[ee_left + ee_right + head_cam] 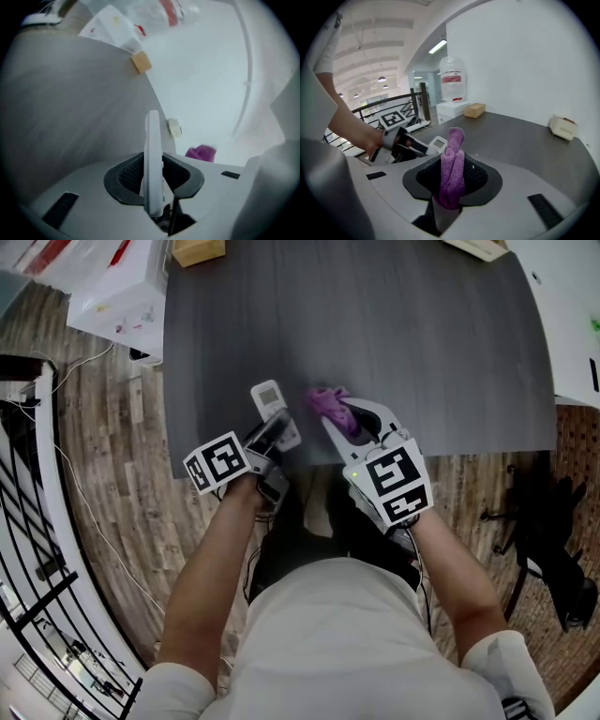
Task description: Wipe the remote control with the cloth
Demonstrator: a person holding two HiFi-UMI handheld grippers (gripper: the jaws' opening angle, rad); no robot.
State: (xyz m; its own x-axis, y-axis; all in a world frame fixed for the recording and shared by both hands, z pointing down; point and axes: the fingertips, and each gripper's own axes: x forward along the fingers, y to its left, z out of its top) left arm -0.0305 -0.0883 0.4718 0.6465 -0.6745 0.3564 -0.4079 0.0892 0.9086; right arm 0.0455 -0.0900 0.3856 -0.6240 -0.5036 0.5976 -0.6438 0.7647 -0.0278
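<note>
My left gripper [274,429] is shut on a white remote control [273,405] and holds it over the near edge of the dark grey table [422,343]. In the left gripper view the remote control [153,159] stands edge-on between the jaws. A purple cloth [329,406] is bunched in my right gripper [349,418], just right of the remote and apart from it. Seen in the right gripper view, the cloth [452,168] sticks up from the shut jaws, with the remote control [436,143] and the left gripper [412,144] beyond at the left.
A tan block [198,250] and a white box [119,287] sit at the table's far left. A pale object [478,247] lies at the far right edge. Wood floor and a dark railing [37,549] are on the left, and a black chair base [548,540] on the right.
</note>
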